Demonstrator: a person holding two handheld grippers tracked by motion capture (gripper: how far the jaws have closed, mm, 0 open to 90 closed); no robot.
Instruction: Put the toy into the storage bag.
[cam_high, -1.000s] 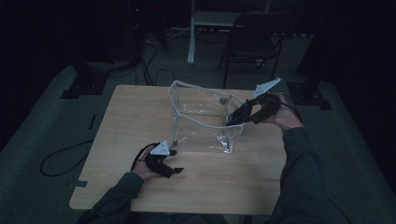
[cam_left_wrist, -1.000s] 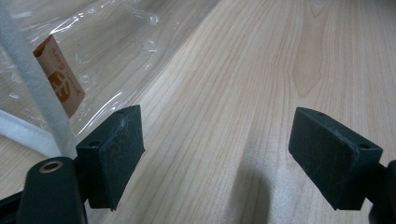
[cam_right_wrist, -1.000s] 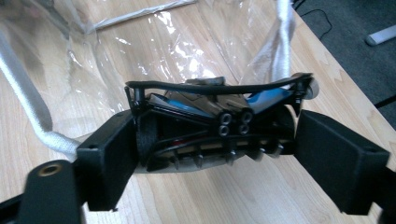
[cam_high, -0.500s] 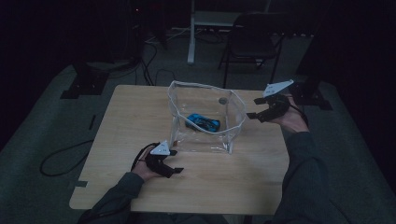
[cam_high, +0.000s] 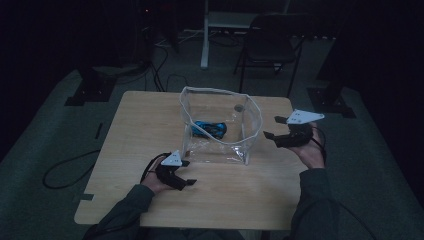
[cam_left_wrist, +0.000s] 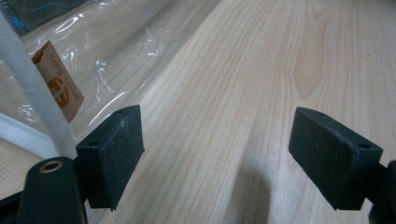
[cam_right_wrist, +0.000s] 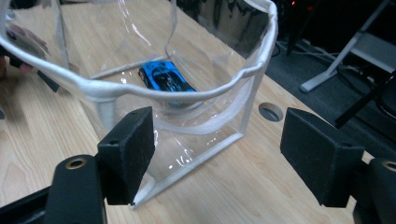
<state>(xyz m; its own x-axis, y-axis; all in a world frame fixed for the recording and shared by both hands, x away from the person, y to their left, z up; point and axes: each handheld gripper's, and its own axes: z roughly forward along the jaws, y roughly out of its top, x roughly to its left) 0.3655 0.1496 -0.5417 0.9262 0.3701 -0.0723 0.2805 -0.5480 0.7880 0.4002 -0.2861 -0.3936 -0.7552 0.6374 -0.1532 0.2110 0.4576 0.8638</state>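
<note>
While spread wide and empty, right claw (cam_high: 276, 128) held off the surface (cam_high: 150, 115), just beside the right wall of the clear bag (cam_high: 248, 117), not touching. Bag (cam_right_wrist: 196, 88) standing open mid-surface, white trim along rim and seams. Blue car (cam_high: 210, 129) lying on the bag's floor, also seen through the plastic as car (cam_right_wrist: 167, 79). Left claw (cam_high: 187, 173) likewise wide and empty, low over the wood near the bag's front left corner; bag (cam_left_wrist: 84, 51) edge just beside its left jaw, orange label (cam_left_wrist: 58, 86) under the plastic there. Round hole (cam_right_wrist: 272, 111) in the wood past the bag.
</note>
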